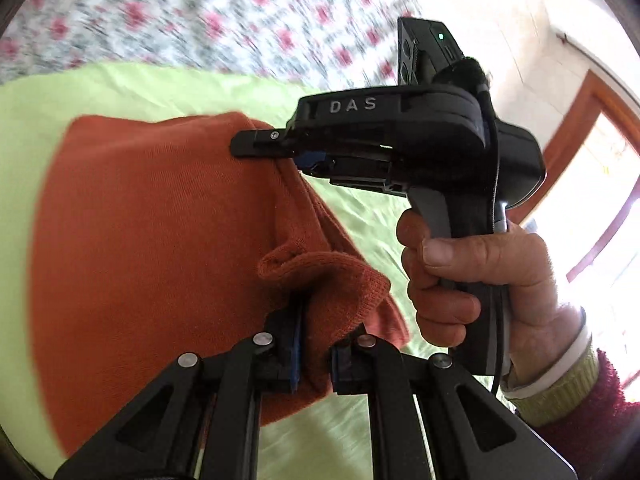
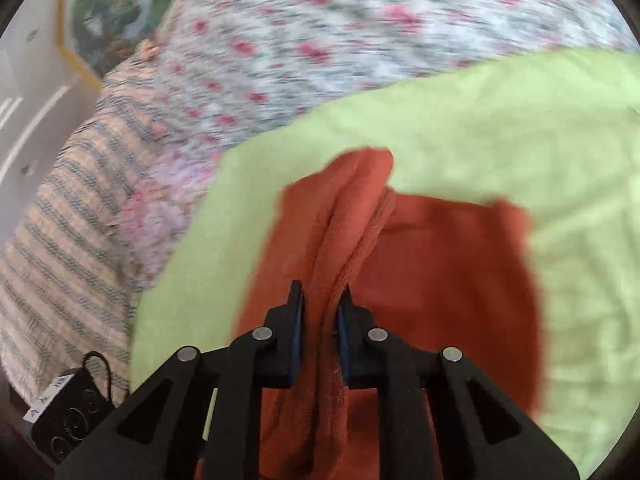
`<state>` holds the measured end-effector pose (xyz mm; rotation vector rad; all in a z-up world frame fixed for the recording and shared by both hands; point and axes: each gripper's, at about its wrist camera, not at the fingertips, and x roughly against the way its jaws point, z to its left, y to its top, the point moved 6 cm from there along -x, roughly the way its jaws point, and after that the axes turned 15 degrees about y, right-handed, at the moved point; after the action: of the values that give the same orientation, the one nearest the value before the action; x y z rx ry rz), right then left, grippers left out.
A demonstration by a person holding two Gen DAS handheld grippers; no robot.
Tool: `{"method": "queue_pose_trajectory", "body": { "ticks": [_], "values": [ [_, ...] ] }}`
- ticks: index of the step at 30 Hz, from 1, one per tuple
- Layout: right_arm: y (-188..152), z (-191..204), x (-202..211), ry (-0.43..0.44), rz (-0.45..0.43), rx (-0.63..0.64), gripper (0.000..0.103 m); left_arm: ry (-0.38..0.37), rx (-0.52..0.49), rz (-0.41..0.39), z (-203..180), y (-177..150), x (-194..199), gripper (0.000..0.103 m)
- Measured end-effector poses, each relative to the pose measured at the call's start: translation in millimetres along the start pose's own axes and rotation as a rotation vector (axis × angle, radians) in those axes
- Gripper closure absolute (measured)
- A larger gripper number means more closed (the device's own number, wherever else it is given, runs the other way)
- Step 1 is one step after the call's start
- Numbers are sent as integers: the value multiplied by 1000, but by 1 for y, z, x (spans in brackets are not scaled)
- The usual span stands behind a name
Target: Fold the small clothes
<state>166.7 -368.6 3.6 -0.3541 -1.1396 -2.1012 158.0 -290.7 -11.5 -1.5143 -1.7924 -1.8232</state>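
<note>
Orange knit garment [image 1: 152, 248] on green sheet [image 1: 168, 84], left claw [image 1: 314, 354] and right claw [image 2: 320, 344] each clamped on its edge.

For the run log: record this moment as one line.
left gripper: shut on orange garment | right gripper: shut on orange garment | surface: green sheet

Left wrist cam: I look fwd and down along the left gripper [image 1: 312, 344] fingers, very close to the orange garment [image 1: 160, 240]; view faces right across the bed, catching the right gripper [image 1: 260, 146] side-on and the hand [image 1: 480, 280] on its grip. Right wrist cam: same fwd-down angle along its own fingers [image 2: 296, 336], equally close, facing the floral bedspread [image 2: 320, 40]. Shared: garment, green sheet [image 2: 520, 128], bedspread. Both frames motion-blurred.
</note>
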Motion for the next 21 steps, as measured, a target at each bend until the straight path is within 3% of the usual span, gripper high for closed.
{"method": "queue_pose_trajectory", "body": {
  "ticks": [4,10,13,18,21],
  "values": [
    [-14,-46,22,-84,-7,-61,87,-28,-4,66,-24,-9,-30,94],
    [-19,-63,26,-143,-14,-37,86,-27,-12,95,-27,-16,-43,92],
    [-23,-67,21,-179,-17,-11,84,-44,9,121,-19,-18,-38,86],
    [-39,-59,42,-240,-67,5,73,-64,37,112,-2,-38,-2,57],
    [-61,-51,62,-250,-117,-25,65,-58,53,95,10,-58,25,50]
  ]
}}
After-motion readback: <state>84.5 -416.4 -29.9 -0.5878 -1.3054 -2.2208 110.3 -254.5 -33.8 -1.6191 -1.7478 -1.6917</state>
